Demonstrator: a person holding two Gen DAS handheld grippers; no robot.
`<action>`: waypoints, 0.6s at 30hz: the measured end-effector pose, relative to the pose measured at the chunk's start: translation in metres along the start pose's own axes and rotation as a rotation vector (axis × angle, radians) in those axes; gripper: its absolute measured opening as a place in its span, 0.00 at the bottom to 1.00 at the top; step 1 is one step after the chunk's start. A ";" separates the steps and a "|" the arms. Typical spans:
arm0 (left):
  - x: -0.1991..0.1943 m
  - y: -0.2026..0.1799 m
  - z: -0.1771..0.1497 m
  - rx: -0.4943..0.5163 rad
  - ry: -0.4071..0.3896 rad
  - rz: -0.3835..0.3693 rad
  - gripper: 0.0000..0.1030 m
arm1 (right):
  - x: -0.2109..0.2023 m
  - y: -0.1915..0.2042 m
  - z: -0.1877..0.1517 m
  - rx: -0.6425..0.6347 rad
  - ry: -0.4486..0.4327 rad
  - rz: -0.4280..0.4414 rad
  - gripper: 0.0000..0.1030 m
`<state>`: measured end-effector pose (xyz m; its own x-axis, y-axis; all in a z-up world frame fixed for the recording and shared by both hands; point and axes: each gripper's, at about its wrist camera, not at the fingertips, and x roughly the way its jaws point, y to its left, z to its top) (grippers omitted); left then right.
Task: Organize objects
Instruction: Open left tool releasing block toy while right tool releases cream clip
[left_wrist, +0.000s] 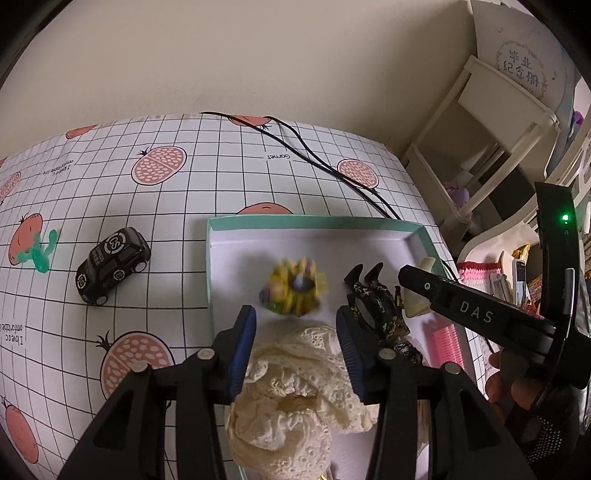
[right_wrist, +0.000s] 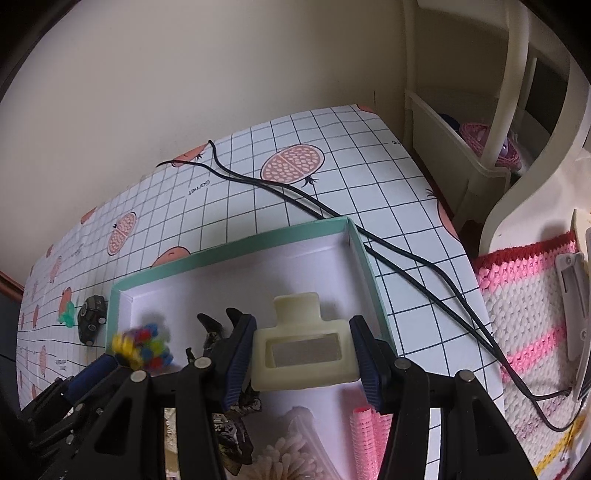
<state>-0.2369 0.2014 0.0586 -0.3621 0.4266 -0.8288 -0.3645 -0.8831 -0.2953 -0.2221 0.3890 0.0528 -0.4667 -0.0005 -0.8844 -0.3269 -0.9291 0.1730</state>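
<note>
Left gripper (left_wrist: 295, 332) jaws spread over cream lace scrunchie (left_wrist: 295, 391) (multicoloured toy (left_wrist: 293, 290) blurred beyond); right gripper (right_wrist: 303, 350) jaws released, flanking cream clip (right_wrist: 304, 354); all inside tray (right_wrist: 236, 242).

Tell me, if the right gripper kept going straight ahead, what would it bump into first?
Probably the cream-colored hair clip. It lies in the green box, right between the right gripper's open blue fingers. Whether the fingers would touch it or pass beside it is hard to judge, since depth is unclear.
</note>
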 end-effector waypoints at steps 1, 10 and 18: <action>0.000 0.000 0.000 -0.001 0.000 0.000 0.45 | 0.000 0.000 0.000 0.000 0.001 -0.001 0.55; -0.009 0.004 0.006 -0.029 -0.024 -0.004 0.45 | -0.009 0.002 0.006 -0.012 -0.019 0.000 0.58; -0.026 0.012 0.013 -0.059 -0.072 0.018 0.61 | -0.033 0.015 0.015 -0.050 -0.073 0.019 0.63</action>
<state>-0.2430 0.1821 0.0823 -0.4299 0.4218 -0.7983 -0.3072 -0.8998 -0.3099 -0.2236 0.3804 0.0910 -0.5317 0.0065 -0.8469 -0.2764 -0.9466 0.1663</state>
